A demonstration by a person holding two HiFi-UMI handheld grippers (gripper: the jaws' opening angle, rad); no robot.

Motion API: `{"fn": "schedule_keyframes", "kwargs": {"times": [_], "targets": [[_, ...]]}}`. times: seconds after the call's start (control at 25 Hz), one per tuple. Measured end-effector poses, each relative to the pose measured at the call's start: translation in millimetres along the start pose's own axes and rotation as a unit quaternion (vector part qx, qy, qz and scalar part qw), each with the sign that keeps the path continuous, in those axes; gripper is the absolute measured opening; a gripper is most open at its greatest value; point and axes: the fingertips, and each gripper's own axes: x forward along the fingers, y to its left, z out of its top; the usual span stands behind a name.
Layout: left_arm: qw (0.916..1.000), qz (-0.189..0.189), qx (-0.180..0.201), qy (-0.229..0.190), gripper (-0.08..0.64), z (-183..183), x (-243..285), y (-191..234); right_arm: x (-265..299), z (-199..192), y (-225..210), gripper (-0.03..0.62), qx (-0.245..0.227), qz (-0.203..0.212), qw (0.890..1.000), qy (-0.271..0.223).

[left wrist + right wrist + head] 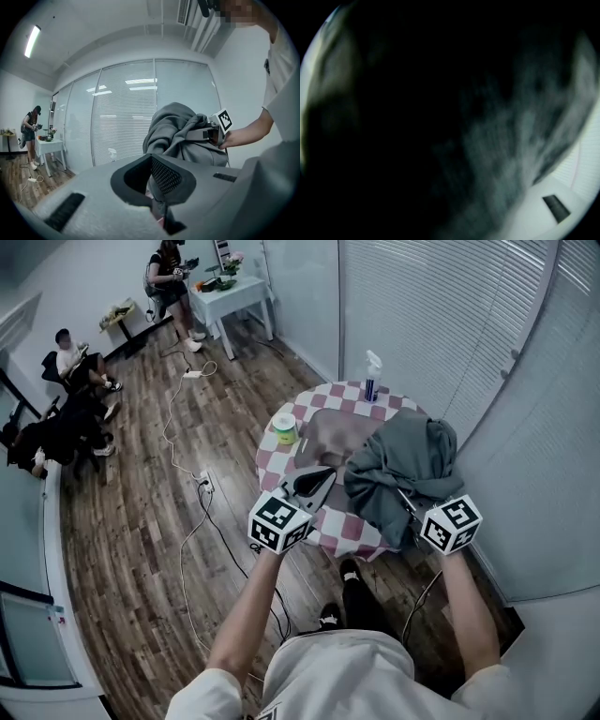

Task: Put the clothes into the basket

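A bulky grey garment [403,465] is bunched over the right side of the round table. My right gripper [408,502] is shut on its near edge, and the cloth is lifted in a heap. In the left gripper view the grey garment [173,131] rises ahead with the right gripper [202,133] clamped on its side. Grey cloth [511,164] fills the right gripper view and hides its jaws. My left gripper [317,482] hovers over the table's near left part, its jaws together in a point, just left of the garment. The left gripper [159,206] shows no cloth held.
The table has a red-and-white checked cloth [323,526]. On it stand a spray bottle [372,376] at the back and a yellow-green roll [285,430] at the left. A pale cloth [328,432] lies flat mid-table. A cable [187,521] runs across the wooden floor. Blinds close off the right.
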Motion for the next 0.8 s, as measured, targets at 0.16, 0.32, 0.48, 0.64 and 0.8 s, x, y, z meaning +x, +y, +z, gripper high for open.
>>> {"fn": "schedule_keyframes", "kwargs": {"times": [0.16,0.32,0.48,0.64,0.8], "targets": [[0.9999,0.010,0.003,-0.004,0.014,8,20,21,20,11,-19,0.253,-0.004,0.015,1.000,-0.008],[0.9998,0.020,0.007,-0.003,0.014,14,38,43,48,21,-39,0.253,-0.001,0.034,0.999,-0.015],[0.9992,0.038,0.008,-0.007,0.014,21,53,71,81,35,-57,0.253,-0.004,0.057,0.998,-0.026],[0.9980,0.062,0.005,-0.011,0.014,28,67,101,117,49,-74,0.253,-0.021,0.078,0.996,-0.031],[0.9969,0.078,-0.001,-0.012,0.014,34,77,123,142,56,-92,0.253,-0.016,0.086,0.996,-0.034]]}}
